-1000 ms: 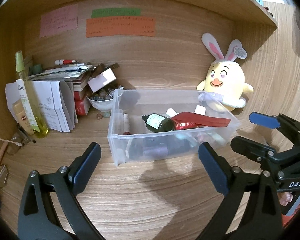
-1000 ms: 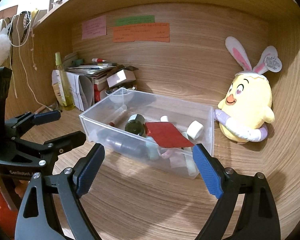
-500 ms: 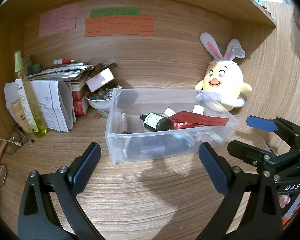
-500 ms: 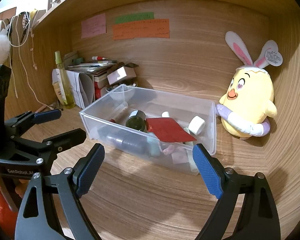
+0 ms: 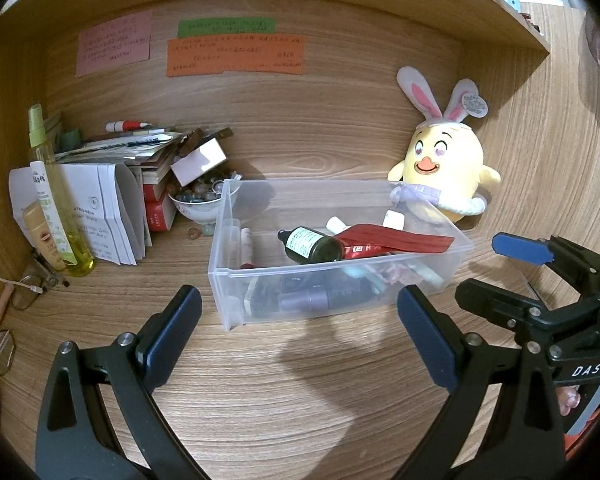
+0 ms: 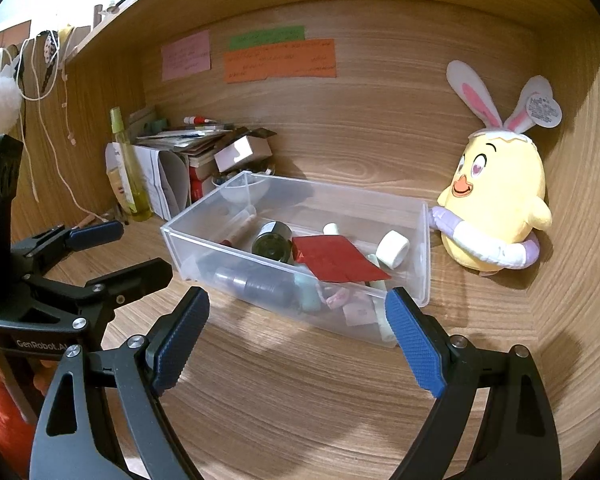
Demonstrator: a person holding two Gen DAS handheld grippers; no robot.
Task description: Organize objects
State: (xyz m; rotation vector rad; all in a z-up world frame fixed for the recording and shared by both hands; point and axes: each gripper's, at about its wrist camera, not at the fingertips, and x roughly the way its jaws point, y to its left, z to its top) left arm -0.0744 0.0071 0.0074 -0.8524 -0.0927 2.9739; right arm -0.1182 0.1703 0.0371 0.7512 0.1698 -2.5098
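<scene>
A clear plastic bin (image 5: 236, 280) sits on the wooden desk; it also shows in the right wrist view (image 6: 416, 276). Inside lie a dark green bottle (image 5: 312, 245), a red flat packet (image 5: 396, 240), a lipstick tube (image 5: 246, 248), a white cap (image 6: 393, 249) and several small cosmetics. My left gripper (image 5: 298, 332) is open and empty, just in front of the bin. My right gripper (image 6: 296, 340) is open and empty, also in front of the bin. The right gripper shows at the right of the left wrist view (image 5: 512, 272).
A yellow plush chick with rabbit ears (image 5: 444, 176) stands at the bin's right rear. A bowl of beads (image 5: 198, 200), stacked books and papers (image 5: 116, 208) and a yellow spray bottle (image 5: 56, 208) crowd the left. Glasses (image 5: 24, 292) lie at far left. Sticky notes (image 5: 236, 54) hang on the back wall.
Both grippers have drawn back slightly from the bin, which sits a little farther away in both views. Both stay open and empty.
</scene>
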